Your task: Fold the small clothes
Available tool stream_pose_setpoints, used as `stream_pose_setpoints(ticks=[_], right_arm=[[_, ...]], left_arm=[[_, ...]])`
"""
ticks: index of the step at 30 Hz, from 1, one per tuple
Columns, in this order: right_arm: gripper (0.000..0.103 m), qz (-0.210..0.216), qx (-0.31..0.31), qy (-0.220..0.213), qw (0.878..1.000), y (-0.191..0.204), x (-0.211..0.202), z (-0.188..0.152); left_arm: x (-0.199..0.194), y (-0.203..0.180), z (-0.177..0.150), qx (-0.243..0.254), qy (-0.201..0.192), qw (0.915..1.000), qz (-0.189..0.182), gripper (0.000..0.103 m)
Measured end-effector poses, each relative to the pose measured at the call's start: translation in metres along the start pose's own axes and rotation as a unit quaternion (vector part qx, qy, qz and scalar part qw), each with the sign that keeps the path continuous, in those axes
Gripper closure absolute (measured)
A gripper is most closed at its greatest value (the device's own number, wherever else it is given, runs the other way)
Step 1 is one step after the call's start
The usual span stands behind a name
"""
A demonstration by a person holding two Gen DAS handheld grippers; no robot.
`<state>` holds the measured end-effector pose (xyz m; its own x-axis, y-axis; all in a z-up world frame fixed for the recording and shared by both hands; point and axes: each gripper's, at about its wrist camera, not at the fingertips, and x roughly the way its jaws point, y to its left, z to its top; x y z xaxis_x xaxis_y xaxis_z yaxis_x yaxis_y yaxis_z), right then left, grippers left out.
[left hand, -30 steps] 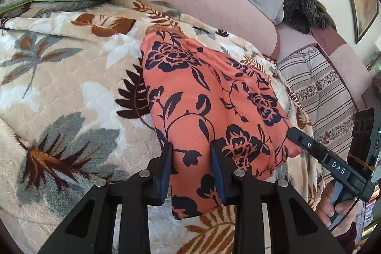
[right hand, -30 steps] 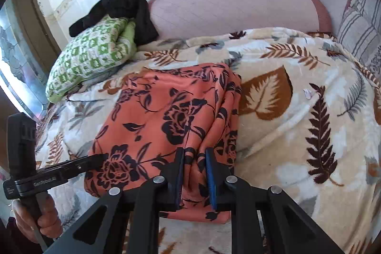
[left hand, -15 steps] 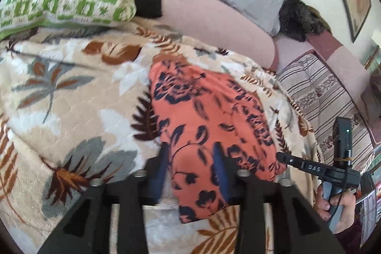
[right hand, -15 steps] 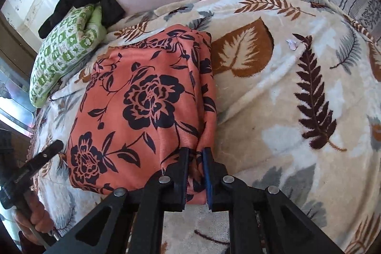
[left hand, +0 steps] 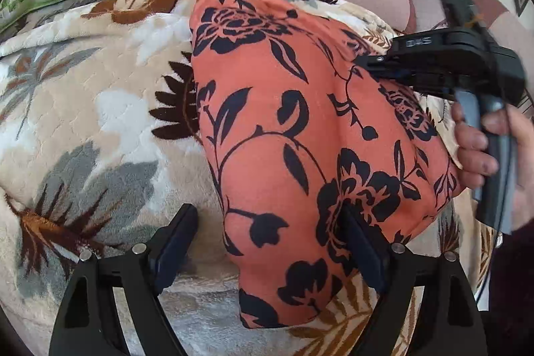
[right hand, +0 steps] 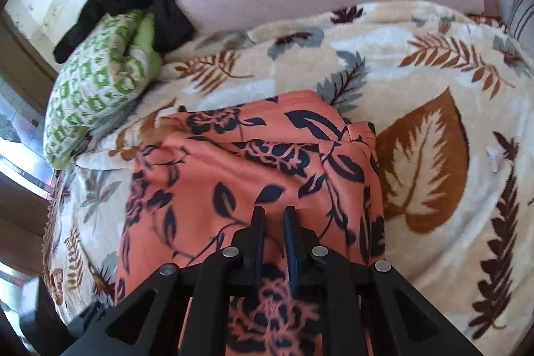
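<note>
Folded orange floral garment (left hand: pixel 300 129) on leaf-print blanket (left hand: pixel 100 122).
Left tongs (left hand: pixel 270 242) have just been opening, spread astride the garment's near corner; right tongs (right hand: pixel 273 222) pinch its raised fabric nearly closed.

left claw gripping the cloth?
No. The left claw stands wide open, its jaws having just opened, with the cloth lying loose between.

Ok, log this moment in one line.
left gripper: jaws just opened wide, garment corner between, unpressed | right gripper: jaws shut over garment, grip unclear | garment folded on blanket
</note>
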<state>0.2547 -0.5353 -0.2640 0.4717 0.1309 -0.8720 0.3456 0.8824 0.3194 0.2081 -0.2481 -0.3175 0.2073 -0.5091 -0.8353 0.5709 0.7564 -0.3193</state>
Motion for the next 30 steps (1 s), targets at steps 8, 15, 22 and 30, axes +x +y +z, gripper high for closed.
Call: stream_pose_setpoints(ticks=[8, 15, 22, 30], right_arm=[[0.089, 0.028, -0.003, -0.036, 0.999, 0.011, 0.012, 0.046], [0.089, 0.127, -0.063, 0.032, 0.989, 0.075, 0.039, 0.044], [0.089, 0.136, 0.014, 0.026, 0.990, 0.046, 0.073, 0.058], [0.089, 0.139, 0.031, -0.034, 0.989, -0.005, -0.029, 0.010]], left_arm=[[-0.004, -0.004, -0.004, 0.027, 0.002, 0.9996, 0.010, 0.015], [-0.002, -0.004, -0.001, 0.025, 0.002, 0.9995, 0.019, 0.014], [-0.001, -0.005, 0.003, 0.021, 0.009, 0.9996, 0.015, 0.014], [-0.035, 0.001, 0.020, -0.004, -0.046, 0.9982, 0.040, 0.015]])
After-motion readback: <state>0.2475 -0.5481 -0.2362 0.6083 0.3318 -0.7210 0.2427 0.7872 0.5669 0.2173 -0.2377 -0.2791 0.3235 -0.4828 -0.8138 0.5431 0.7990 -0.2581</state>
